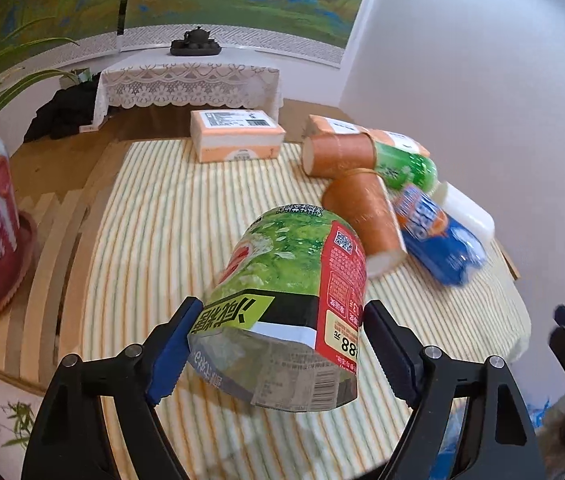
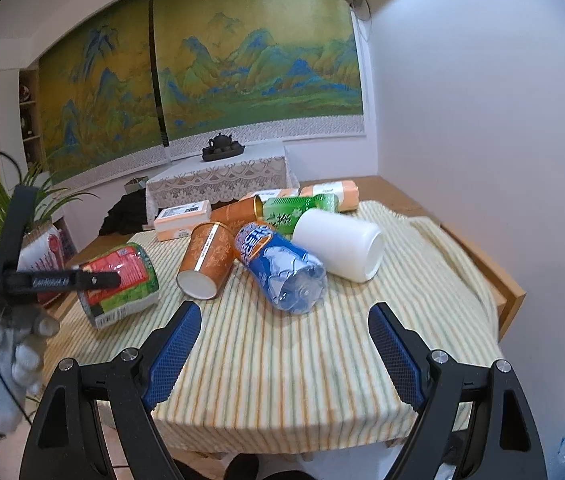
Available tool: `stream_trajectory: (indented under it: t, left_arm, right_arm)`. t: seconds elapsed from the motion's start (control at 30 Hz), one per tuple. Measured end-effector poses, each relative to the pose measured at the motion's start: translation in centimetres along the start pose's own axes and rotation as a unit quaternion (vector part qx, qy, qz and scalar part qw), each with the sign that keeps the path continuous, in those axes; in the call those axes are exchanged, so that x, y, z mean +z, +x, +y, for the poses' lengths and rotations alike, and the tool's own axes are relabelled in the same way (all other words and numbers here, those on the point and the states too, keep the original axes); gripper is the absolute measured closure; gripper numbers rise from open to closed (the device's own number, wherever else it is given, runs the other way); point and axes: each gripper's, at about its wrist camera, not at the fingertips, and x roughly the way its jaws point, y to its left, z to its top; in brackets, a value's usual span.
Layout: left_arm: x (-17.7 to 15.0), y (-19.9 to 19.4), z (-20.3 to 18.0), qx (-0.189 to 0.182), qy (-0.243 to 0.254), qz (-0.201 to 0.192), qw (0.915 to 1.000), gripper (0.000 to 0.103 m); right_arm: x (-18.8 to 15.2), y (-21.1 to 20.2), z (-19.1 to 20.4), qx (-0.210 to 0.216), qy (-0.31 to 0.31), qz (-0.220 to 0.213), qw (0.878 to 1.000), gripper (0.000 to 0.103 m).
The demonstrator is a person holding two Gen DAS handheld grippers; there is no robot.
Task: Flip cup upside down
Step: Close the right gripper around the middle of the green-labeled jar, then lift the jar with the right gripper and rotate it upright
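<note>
Cup axis is deciding the flip: the green-and-red paper noodle cup [image 1: 286, 300] is tilting above the striped bench [image 1: 154, 240], pinched by the left tool [image 1: 278, 344]; the right tool [image 2: 282, 348] is idling spread

The left wrist view looks close along its tool [image 1: 278, 344] across the striped-cloth table [image 1: 154, 208]; the right wrist view sits farther back; both share the green landscape wall painting [image 2: 242, 76]

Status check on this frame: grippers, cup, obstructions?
Left gripper shut on green noodle cup, tilted above the striped cloth. Right gripper open, empty. Orange cup lying close beside.
</note>
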Motion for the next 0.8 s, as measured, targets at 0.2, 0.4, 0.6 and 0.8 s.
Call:
stream_trajectory:
  t: [0.2,0.4,0.6,0.8]
  left_arm:
    - [-2.6,-1.2,-2.4,-0.003,-0.010,-0.012,0.9999,0.019]
    - [-3.7,-0.5,-4.4,-0.018,-0.010,-0.001,0.9998,0.018]
    - [-4.4,-0.8,-5.8,-0.029,0.010,-0.003,0.9995,0.011]
    - [-4.7,-2.6,-5.3,-0.020,0.014,-0.018,0.9995,0.007]
  right_arm:
    - [-0.4,0.7,0.1,0.024,0.018,0.026,0.999,0.020]
    - [-0.3,2.0,-0.6,0.055,0.056,0.069,0.994,0.020]
    - [0.6,4.2,-1.0,0.107,0.115,0.124,0.980,0.013]
    - [0.8,7.2,-0.7,0.166,0.177,0.198,0.950,0.012]
